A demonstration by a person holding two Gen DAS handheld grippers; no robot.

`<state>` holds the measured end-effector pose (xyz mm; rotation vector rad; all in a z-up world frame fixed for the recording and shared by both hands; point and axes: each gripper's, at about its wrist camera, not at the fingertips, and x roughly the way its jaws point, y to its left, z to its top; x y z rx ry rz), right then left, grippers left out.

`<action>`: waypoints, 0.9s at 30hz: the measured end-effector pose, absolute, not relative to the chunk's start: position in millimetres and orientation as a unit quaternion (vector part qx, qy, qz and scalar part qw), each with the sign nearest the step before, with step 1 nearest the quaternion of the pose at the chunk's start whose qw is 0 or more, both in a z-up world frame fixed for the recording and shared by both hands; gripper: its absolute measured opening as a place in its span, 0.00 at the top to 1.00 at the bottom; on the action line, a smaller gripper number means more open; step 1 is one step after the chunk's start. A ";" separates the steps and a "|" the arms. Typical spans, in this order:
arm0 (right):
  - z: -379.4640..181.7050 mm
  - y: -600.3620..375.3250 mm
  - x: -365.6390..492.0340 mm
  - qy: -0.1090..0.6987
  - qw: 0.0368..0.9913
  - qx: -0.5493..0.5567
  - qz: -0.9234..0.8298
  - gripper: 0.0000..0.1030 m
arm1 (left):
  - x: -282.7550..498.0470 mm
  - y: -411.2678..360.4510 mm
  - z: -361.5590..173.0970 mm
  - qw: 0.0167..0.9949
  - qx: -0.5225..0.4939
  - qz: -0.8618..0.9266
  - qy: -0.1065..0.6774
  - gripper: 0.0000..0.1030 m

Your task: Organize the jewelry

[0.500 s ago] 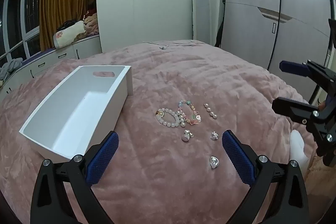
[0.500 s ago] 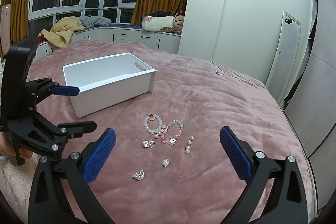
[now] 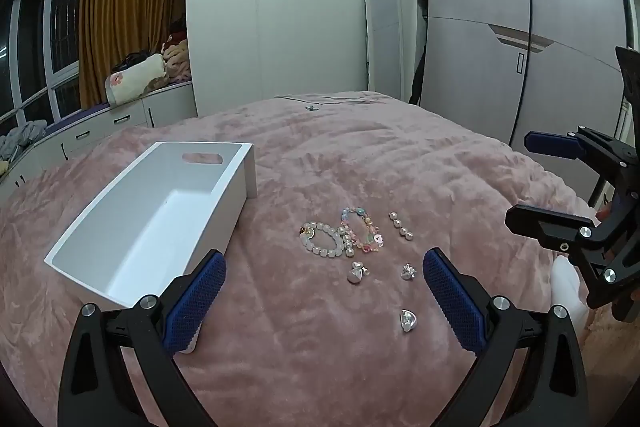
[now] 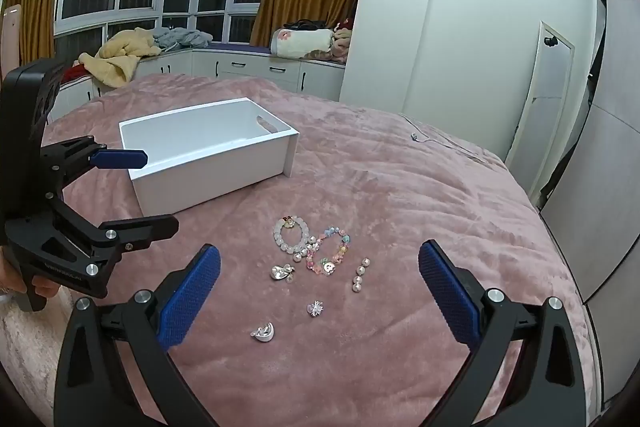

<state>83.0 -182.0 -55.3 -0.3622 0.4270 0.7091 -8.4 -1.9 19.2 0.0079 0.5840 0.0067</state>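
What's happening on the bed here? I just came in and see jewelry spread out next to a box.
A person holds a gripper in each hand above a pink blanket. The left gripper and right gripper are both open and hold nothing. A white bracelet, a colorful bracelet, a pearl strand and three silver charms lie loose on the blanket. The white box beside them has nothing in it, so sorting has not begun.

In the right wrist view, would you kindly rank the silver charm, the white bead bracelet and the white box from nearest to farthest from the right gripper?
1. silver charm, between the right gripper fingers.
2. white bead bracelet, farther ahead.
3. white box, far left.
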 end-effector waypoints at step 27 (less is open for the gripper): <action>-58.9 -181.4 85.0 0.209 0.901 -0.176 0.337 0.05 | -7.5 -1.0 11.3 0.957 0.005 0.002 0.289 0.03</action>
